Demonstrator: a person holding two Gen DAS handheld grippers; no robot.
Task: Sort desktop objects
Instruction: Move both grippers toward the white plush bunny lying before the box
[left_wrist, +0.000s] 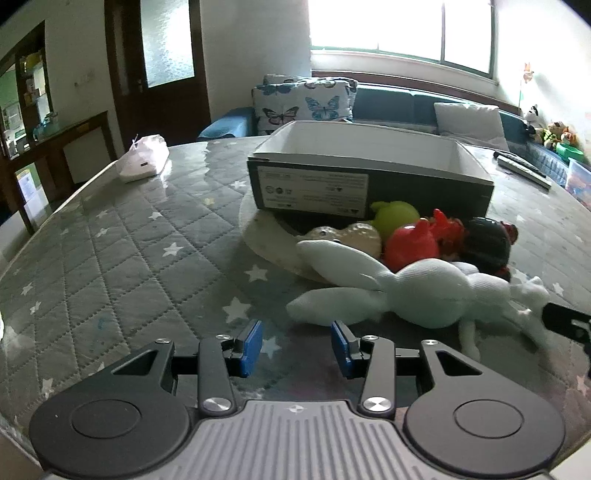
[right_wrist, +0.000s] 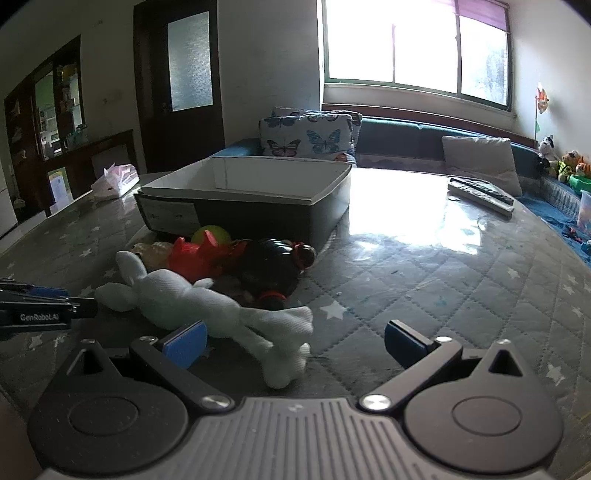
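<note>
We see both grippers — left gripper (left_wrist: 296, 346), right gripper (right_wrist: 295, 343) — with jaws wide, holding nothing; the pale plush rabbit (left_wrist: 417, 291) lies on the quilted surface (left_wrist: 122, 251), near the box (left_wrist: 369, 177).

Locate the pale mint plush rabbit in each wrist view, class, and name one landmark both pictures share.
Left wrist view: the pale mint plush rabbit lies right of centre, ears pointing left, just beyond the open left claw.
Right wrist view: it lies left of centre, ears at upper left, legs between the fingers of the open right claw.
Shared landmark: the open dark cardboard box with white interior, behind the toys.
</note>
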